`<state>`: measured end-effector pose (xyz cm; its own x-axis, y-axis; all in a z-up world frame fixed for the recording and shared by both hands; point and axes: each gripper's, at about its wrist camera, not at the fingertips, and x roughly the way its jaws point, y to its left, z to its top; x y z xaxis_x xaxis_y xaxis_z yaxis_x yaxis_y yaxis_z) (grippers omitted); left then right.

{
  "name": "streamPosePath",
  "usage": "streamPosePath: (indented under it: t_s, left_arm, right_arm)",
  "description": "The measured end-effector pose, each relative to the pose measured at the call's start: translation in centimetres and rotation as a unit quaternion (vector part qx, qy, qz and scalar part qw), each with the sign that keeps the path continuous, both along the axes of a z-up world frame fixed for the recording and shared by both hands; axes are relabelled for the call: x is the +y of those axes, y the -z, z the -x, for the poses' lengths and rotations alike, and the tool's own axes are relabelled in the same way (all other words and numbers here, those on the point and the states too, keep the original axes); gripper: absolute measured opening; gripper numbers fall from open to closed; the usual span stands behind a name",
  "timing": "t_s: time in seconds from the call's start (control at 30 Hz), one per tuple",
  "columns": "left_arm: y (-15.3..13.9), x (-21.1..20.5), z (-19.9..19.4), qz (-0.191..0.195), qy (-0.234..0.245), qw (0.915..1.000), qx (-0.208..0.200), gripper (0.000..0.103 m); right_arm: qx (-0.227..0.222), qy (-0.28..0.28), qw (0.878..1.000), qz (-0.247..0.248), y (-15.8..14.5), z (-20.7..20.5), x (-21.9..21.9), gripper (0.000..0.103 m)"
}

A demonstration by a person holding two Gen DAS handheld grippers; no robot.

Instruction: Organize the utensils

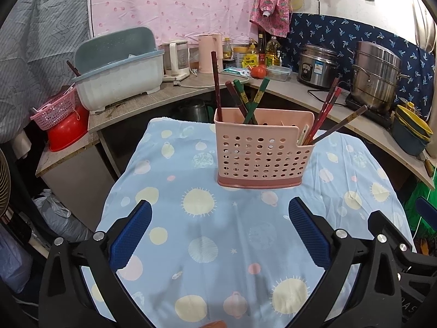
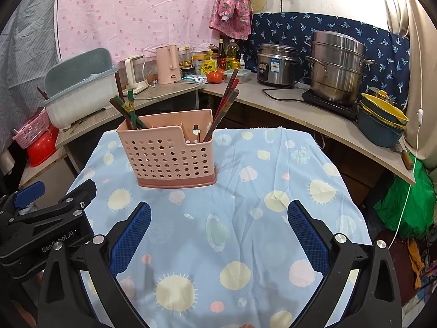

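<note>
Both grippers, left [image 1: 220, 213] and right [image 2: 218, 213], are wide open and hold nothing, and ahead the chopsticks [image 1: 247, 101] stand in the holder [image 1: 259, 153], so little looks left.

The desk [image 2: 245, 246] lies bare between both tools and the pink utensil holder [image 2: 169, 153], which stands alone toward the far edge. Chopsticks [image 2: 224, 104] fan out above its rim, crowding the approach from above; its right compartment seems less packed.
</note>
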<state>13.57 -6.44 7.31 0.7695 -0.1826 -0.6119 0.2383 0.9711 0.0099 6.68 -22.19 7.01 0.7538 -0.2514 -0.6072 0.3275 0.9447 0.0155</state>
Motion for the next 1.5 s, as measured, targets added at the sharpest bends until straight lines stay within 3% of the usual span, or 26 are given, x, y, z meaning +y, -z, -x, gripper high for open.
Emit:
streamPosePath:
  t_s: [1.5]
  left_arm:
    - [0.19,0.36,-0.21,-0.013,-0.011,0.9999,0.000,0.095]
  right_arm:
    - [0.008,0.000,1.000,0.001,0.33,-0.11,0.26,0.097]
